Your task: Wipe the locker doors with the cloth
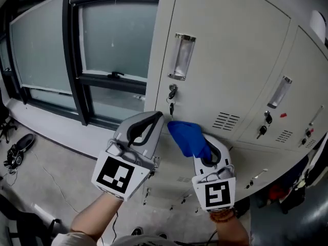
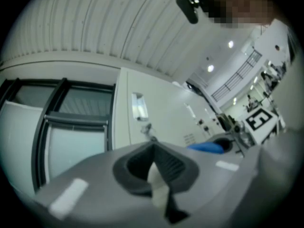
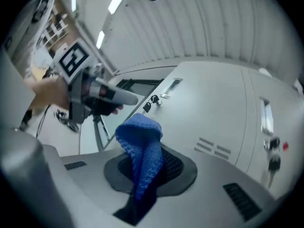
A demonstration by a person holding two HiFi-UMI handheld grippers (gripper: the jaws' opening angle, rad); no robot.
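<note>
The blue knitted cloth [image 1: 188, 139] is clamped in the closed jaws of your right gripper [image 1: 205, 154]. One bunched fold stands out ahead of the jaws, and the remainder trails back between them. This hold is judged to present a soft pad to the beige metal locker door [image 1: 230, 60] before any hard part reaches it. The fold sits close in front of the door, below and to the right of the hanging keys [image 1: 172, 100]. Contact with the door cannot be confirmed. Your left gripper [image 1: 152, 119] is just beside the cloth, jaws together on nothing, apparently idle.
</note>
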